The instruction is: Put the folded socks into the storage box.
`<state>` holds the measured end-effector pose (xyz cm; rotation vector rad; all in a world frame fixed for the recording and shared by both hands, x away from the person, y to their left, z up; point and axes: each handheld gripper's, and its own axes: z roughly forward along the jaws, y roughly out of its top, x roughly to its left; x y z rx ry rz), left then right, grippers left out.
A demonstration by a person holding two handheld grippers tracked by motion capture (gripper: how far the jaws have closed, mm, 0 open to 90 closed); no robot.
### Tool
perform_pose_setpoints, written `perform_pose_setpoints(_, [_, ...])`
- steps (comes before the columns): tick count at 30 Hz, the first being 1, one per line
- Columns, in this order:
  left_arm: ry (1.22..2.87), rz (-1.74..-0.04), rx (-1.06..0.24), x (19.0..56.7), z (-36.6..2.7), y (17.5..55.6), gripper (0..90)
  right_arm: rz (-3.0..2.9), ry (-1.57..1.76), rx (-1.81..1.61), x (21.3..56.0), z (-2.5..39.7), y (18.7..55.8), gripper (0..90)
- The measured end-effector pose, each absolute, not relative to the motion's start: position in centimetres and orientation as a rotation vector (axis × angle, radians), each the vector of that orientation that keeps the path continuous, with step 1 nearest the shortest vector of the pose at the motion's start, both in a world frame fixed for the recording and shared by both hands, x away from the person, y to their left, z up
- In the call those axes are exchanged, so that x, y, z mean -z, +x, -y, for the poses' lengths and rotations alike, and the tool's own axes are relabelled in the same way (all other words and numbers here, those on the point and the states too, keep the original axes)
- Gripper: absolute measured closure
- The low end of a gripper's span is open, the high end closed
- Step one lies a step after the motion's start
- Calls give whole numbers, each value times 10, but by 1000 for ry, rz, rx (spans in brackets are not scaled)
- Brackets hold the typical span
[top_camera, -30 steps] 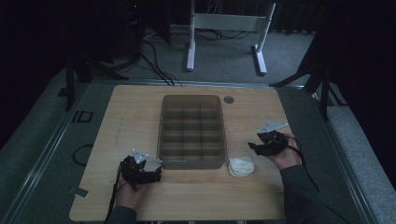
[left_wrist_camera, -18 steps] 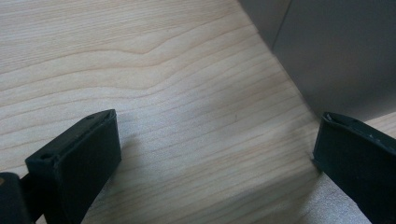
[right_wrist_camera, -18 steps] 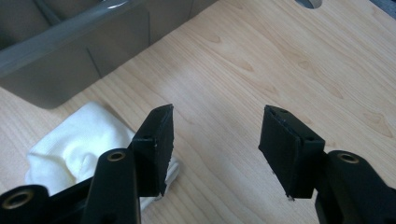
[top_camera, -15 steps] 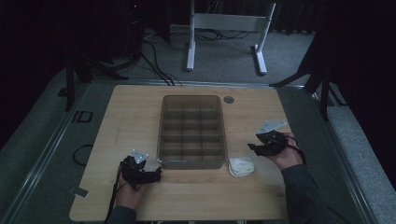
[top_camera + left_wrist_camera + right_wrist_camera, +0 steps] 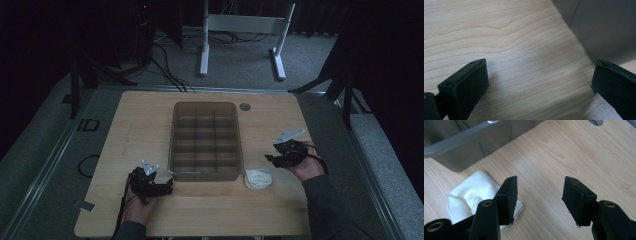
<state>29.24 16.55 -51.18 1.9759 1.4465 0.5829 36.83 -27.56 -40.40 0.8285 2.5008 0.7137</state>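
On the tabletop (image 5: 130,125), a folded white cloth (image 5: 258,177), possibly a sock, lies just beside the divided grey bin's (image 5: 205,141) near right corner. The right gripper (image 5: 539,195) hovers beside it, jaws spread, empty. The left gripper (image 5: 536,82) gapes empty too. Closing from here could pinch only an edge, dragging the cloth against the bin.

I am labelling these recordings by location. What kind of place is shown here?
Probably a lab or recording studio, not a home: a wooden table on grey carpet, dark curtains around it, loose cables on the floor and a white stand frame behind.
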Motion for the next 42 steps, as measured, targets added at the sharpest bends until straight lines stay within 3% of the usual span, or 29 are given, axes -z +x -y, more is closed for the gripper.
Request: perform_pose_setpoints(42, [1978,-1446,-583,512,-166,292,10,-2692,663,-573,398,259,372,482])
